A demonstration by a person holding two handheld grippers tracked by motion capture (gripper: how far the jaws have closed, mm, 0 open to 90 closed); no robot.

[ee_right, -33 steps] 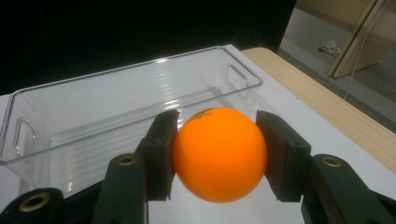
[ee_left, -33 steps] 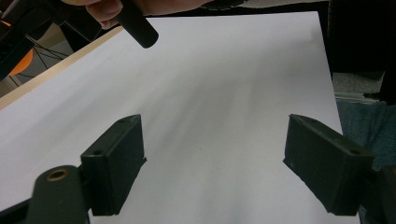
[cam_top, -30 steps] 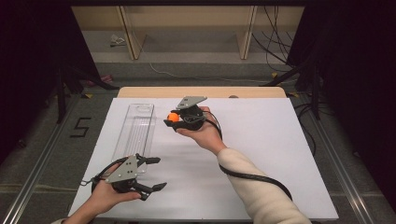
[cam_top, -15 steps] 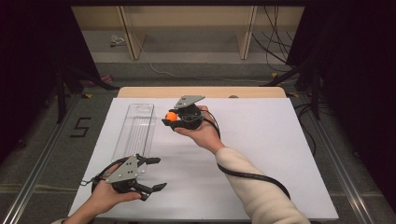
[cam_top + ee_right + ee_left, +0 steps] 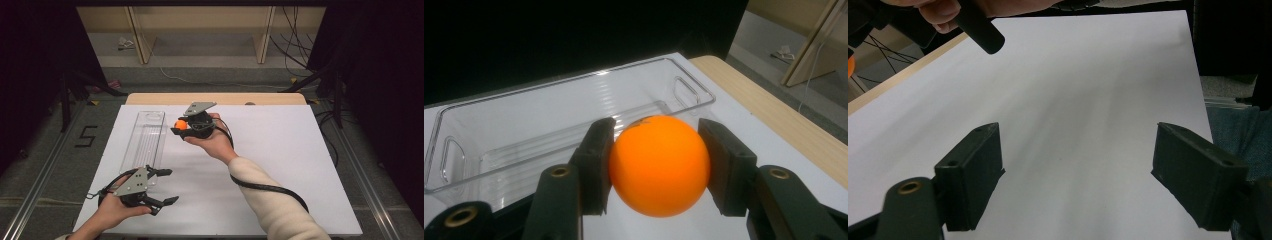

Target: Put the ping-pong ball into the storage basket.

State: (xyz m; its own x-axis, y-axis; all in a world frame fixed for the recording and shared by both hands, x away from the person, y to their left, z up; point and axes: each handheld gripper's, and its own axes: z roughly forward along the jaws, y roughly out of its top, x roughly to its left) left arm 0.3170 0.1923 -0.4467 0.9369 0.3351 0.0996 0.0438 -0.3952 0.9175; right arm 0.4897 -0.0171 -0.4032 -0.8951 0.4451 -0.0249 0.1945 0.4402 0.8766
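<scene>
Right gripper view: right hand-held gripper [image 5: 656,167] pinches orange ball [image 5: 659,165] across its middle; looks light, smooth, rigid, roll-prone. Left hand-held gripper [image 5: 1088,185] wide open, empty.

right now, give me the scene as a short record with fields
held item: orange ball, clamped between the jaws of the right tool
target nearby: clear tray, long and empty, just left of the ball
left tool: jaws wide apart, nothing between them, near the table's front edge
surface: white table
next step (likely): put the ball into the tray
</scene>
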